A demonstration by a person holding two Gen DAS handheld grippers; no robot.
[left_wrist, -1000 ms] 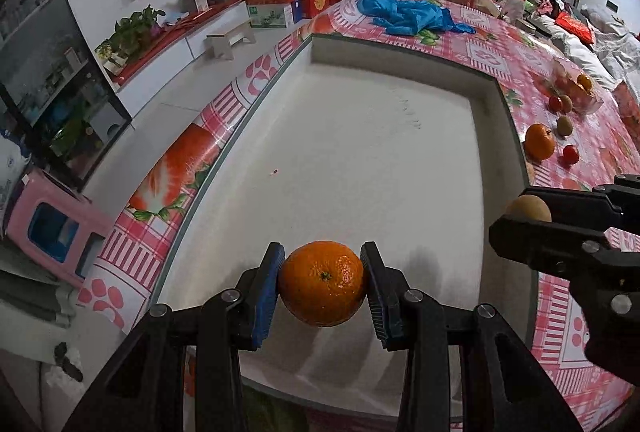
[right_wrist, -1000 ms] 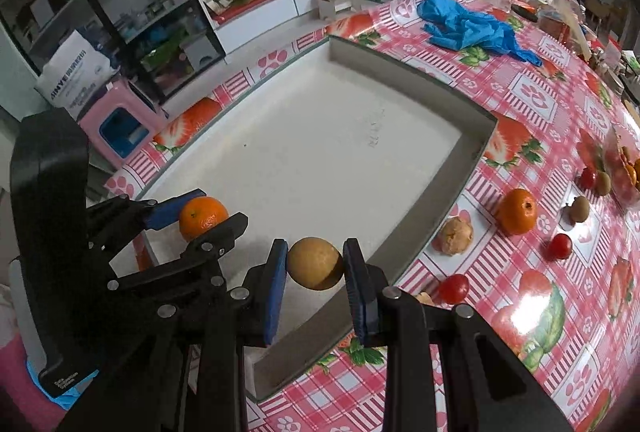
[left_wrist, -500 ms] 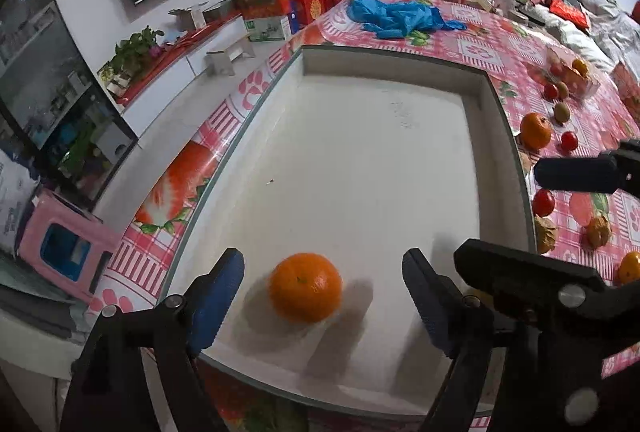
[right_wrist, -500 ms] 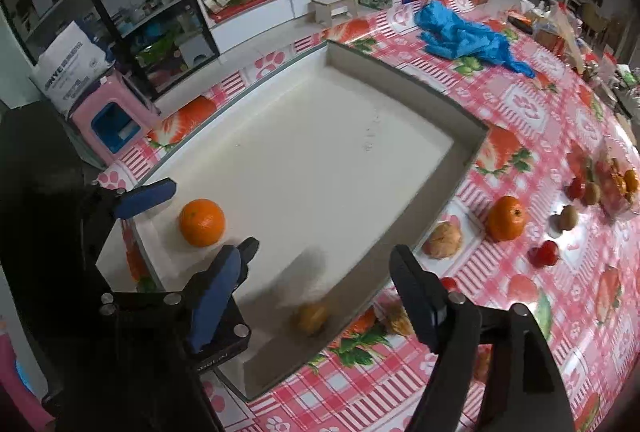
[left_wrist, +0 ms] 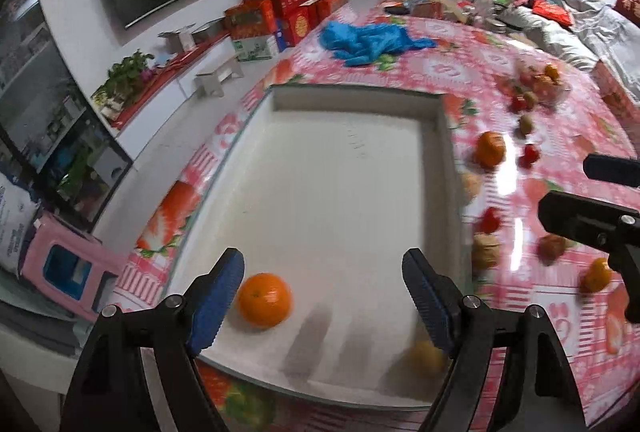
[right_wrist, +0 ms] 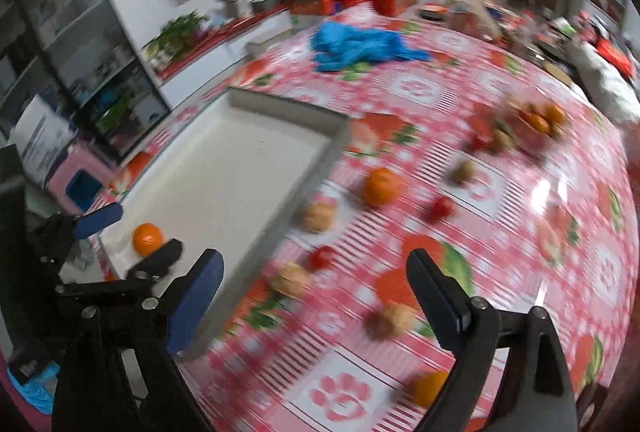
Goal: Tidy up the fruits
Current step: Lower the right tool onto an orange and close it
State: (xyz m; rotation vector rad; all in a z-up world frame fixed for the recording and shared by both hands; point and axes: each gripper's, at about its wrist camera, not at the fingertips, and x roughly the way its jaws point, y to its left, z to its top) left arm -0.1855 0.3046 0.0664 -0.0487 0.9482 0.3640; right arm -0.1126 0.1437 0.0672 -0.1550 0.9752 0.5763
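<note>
A shallow white tray [left_wrist: 344,191] lies on the red patterned tablecloth. An orange [left_wrist: 265,298] rests in its near left corner, and a yellowish fruit [left_wrist: 425,354] lies blurred in its near right corner. My left gripper [left_wrist: 322,292] is open and empty above the tray's near end. My right gripper [right_wrist: 314,302] is open and empty over the tablecloth, right of the tray [right_wrist: 224,175]. Loose fruits lie there: an orange [right_wrist: 381,185], small red ones [right_wrist: 440,208], and brownish ones [right_wrist: 318,216].
A blue cloth [left_wrist: 368,41] lies on the table beyond the tray. A clear bowl of fruit [right_wrist: 536,123] stands at the far right. Red boxes [left_wrist: 288,11] are stacked at the back. A pink stool [left_wrist: 68,268] stands off the table's left edge.
Both grippers opened and released their fruits into the tray, the orange from the left and the yellowish fruit from the right. Both have since pulled back, and the right swung rightward over the tablecloth.
</note>
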